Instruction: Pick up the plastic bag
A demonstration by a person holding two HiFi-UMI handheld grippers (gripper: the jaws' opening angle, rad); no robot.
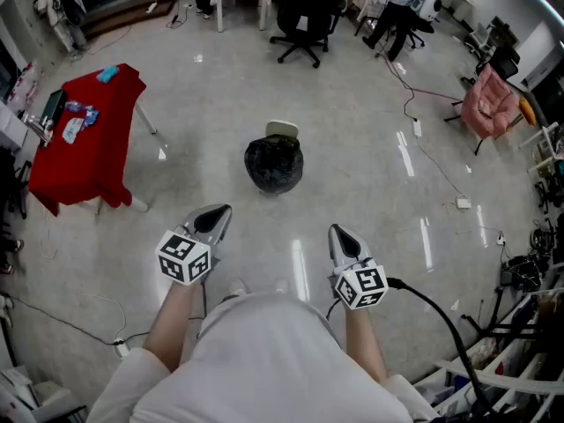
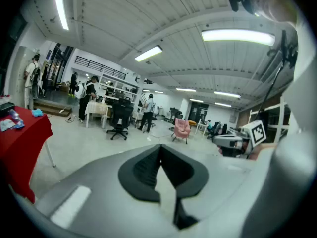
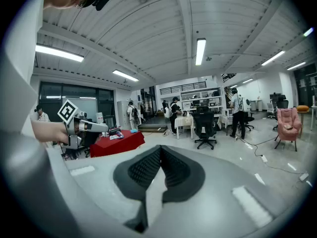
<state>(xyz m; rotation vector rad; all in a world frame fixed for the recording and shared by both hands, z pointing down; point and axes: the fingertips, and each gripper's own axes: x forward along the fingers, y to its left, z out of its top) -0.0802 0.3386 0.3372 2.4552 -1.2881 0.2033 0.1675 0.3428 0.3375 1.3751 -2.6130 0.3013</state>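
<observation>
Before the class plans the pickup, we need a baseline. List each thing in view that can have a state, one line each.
plastic bag: on the floor, bulging, untouched.
left hand-held gripper: shut, empty, short of the bag.
right hand-held gripper: shut, empty, short of the bag.
table: draped in red cloth, small items on top.

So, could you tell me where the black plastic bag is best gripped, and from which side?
Probably the crumpled folds on top of the plastic bag, from above: it sits as a rounded lump on the floor, and only wrinkles look pinchable.
</observation>
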